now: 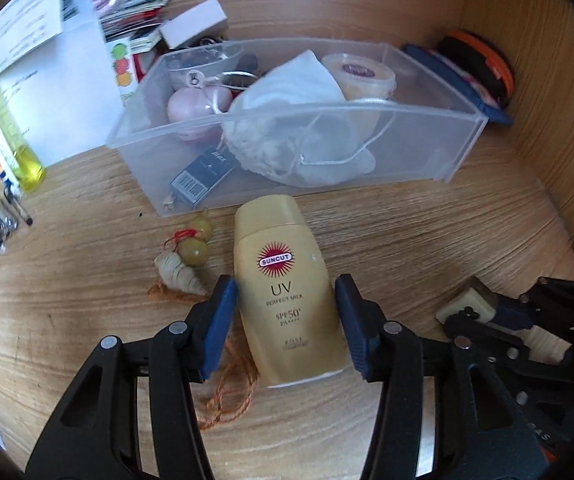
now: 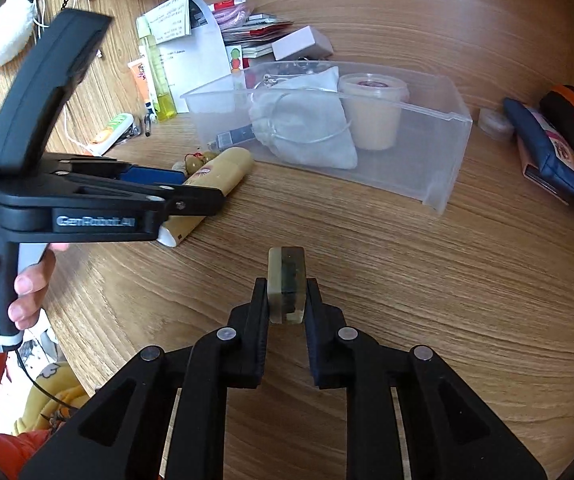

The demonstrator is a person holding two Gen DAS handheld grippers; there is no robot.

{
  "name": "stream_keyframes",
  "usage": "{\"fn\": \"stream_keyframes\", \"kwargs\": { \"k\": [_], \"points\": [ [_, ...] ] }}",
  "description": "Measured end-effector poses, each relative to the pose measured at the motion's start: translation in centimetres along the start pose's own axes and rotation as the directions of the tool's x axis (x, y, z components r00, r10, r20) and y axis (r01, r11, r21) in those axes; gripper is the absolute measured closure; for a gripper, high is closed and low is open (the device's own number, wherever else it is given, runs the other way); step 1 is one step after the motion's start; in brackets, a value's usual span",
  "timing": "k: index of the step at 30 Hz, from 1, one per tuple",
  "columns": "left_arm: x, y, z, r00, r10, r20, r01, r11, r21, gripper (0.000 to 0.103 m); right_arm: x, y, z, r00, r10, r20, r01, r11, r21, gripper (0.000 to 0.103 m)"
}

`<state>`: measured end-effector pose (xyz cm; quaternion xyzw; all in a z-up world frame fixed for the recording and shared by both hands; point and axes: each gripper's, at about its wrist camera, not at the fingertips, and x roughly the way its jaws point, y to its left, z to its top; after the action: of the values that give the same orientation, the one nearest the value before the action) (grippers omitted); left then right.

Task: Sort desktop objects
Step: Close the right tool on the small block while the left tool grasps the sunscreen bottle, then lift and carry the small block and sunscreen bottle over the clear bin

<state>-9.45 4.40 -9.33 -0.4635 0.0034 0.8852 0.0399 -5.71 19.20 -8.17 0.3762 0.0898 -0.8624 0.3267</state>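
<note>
Claws: left claw (image 1: 286, 312) straddling sunscreen bottle (image 1: 287, 292); right claw (image 2: 286, 300) clamping block (image 2: 286, 284).

Read on gold sunscreen bottle (image 1: 287, 296): "SUNCUT" in red sunburst, then "UV", "PERFECT MILK", "SPF50+", "PA++++". Read on left gripper (image 2: 155, 184) body, right wrist view: "GenRobot.AI". Print on papers and orange notes illegible.
</note>
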Motion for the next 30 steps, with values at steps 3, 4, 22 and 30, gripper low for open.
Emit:
{"fn": "stream_keyframes", "kwargs": {
  "k": [3, 4, 22, 30],
  "points": [
    [1.1, -0.4, 0.4, 0.999, 0.013, -0.033, -0.012, 0.999, 0.032, 0.052, 0.1, -0.2, 0.1, 1.000, 0.004, -0.001, -0.004, 1.000, 0.002, 0.088],
    [1.3, -0.6, 0.6, 0.999, 0.016, -0.028, -0.015, 0.999, 0.041, 0.052, 0.1, -0.2, 0.1, 1.000, 0.005, -0.001, -0.005, 1.000, 0.003, 0.088],
    [0.9, 0.6, 0.8, 0.999, -0.023, 0.039, 0.022, 1.000, 0.017, 0.055, -0.6, -0.5, 1.2, 0.999, -0.007, 0.036, 0.007, 1.000, 0.015, 0.088],
    [-1.6, 1.4, 0.7, 0.992, -0.055, 0.114, 0.057, 0.998, -0.010, 0.055, -0.7, -0.2, 2.6, 0.999, -0.027, 0.035, 0.027, 1.000, 0.006, 0.088]
  ]
}}
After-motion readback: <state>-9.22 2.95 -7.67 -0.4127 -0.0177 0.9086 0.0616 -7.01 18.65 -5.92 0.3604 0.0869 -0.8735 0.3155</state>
